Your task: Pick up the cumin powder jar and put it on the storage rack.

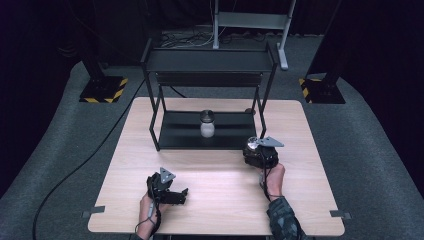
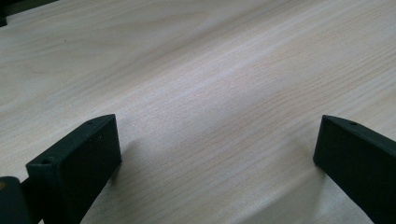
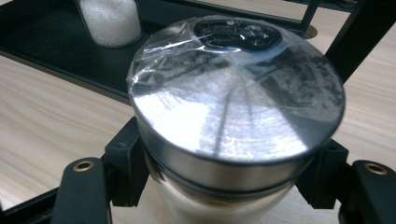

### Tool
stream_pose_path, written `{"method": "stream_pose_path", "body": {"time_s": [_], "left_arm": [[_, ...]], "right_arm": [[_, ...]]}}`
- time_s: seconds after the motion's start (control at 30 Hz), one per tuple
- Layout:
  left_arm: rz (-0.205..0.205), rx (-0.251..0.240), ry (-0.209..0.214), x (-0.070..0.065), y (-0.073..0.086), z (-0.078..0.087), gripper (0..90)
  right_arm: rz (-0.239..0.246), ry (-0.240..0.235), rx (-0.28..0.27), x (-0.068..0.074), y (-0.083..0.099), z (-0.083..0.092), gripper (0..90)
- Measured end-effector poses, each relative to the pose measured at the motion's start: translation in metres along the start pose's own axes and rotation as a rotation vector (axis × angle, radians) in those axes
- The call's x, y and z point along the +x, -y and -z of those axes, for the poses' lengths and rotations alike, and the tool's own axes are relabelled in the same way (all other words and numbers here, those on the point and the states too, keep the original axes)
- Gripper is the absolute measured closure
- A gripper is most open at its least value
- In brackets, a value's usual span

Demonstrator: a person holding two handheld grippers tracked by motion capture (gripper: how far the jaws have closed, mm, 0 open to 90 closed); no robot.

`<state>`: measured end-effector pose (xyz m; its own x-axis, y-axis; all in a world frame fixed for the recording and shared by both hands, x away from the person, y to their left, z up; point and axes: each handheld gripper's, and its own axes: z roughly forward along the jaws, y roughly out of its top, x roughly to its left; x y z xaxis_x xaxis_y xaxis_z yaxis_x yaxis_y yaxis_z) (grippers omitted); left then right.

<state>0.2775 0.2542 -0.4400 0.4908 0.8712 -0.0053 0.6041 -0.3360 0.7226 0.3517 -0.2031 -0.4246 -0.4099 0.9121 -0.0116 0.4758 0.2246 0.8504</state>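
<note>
Round glass jar with a brushed-metal screw lid [image 3: 236,121] sits clamped between the black jaws of the right hand-held gripper [image 3: 224,177], at the tabletop's right side just in front of the black metal two-tier rack [image 1: 210,135]. The pads press on the jar's body just under the lid rim, one on each side. To carry this grip well, I judge it best to keep the jar upright and lift it straight, since smooth glass can slip against hard plastic pads and the heavy lid makes it top-heavy. Clearing the rack's thin upright post on the way in also calls for care.

The lid is a flat, shiny disc with a piece of crinkled clear tape over a dark patch. A second, similar jar filled with white grains [image 1: 207,125] stands on the rack's lower shelf. The left hand-held gripper [image 1: 167,190] rests low over the pale wood-grain tabletop [image 2: 210,70], its jaws wide apart with nothing between them.
</note>
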Motion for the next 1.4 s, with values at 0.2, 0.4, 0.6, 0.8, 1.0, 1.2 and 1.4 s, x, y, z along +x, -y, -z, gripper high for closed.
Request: {"method": "stream_pose_path", "body": {"time_s": [0.2,0.4,0.6,0.8,1.0,1.2,1.4], "left_arm": [[0.002,0.000,-0.003,0.000,0.000,0.000,0.0],[0.001,-0.001,-0.003,0.000,0.000,0.000,0.1],[0.001,-0.001,-0.004,-0.001,0.000,0.000,0.1],[0.000,-0.001,-0.003,-0.001,0.000,0.000,0.1],[-0.001,-0.001,-0.002,-0.001,0.000,0.000,0.1],[-0.001,-0.001,-0.002,0.000,0.000,0.000,0.1],[-0.002,-0.001,-0.001,-0.001,0.000,0.000,0.2]], "right_arm": [[0.009,-0.010,0.005,-0.002,-0.001,0.000,30.5],[0.019,-0.018,0.008,-0.002,-0.003,0.002,30.5],[0.022,-0.024,-0.002,-0.003,-0.004,0.008,30.5],[0.026,-0.033,-0.015,-0.004,-0.007,0.013,30.6],[0.031,-0.034,-0.027,-0.004,-0.011,0.018,30.5],[0.042,-0.036,-0.027,-0.003,-0.015,0.021,30.5],[0.053,-0.039,-0.027,-0.002,-0.019,0.022,30.5]]}}
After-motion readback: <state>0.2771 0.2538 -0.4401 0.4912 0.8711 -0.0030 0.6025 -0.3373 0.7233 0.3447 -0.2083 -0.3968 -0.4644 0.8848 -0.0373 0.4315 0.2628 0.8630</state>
